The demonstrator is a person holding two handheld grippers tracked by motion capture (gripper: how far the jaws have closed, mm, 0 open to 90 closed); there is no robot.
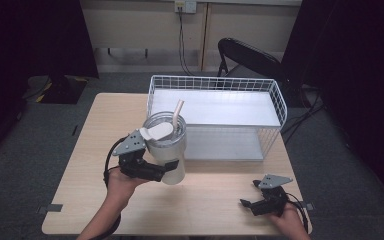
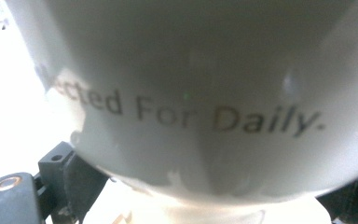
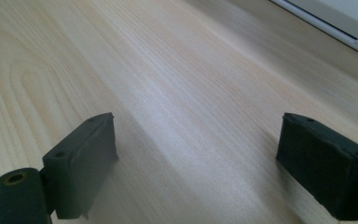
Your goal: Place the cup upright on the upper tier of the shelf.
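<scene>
While left tool (image 1: 166, 167) clenched smooth white cup (image 1: 167, 150) above pale wood-grain bench (image 1: 215, 192), straw (image 1: 178, 110) stuck through clear lid. White wire basket (image 1: 275, 100) stood just behind. Right tool (image 1: 252, 202) released, low over bench.

grey carpet (image 1: 40, 145), black folding chair (image 1: 250, 56)

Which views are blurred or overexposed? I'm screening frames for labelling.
Left gripper view: the tumbler sits so close that its print is soft, and the left edge is blown out white. Right gripper view: the table is sharp nearby, softer farther off. High view: evenly lit, dark corners.
</scene>
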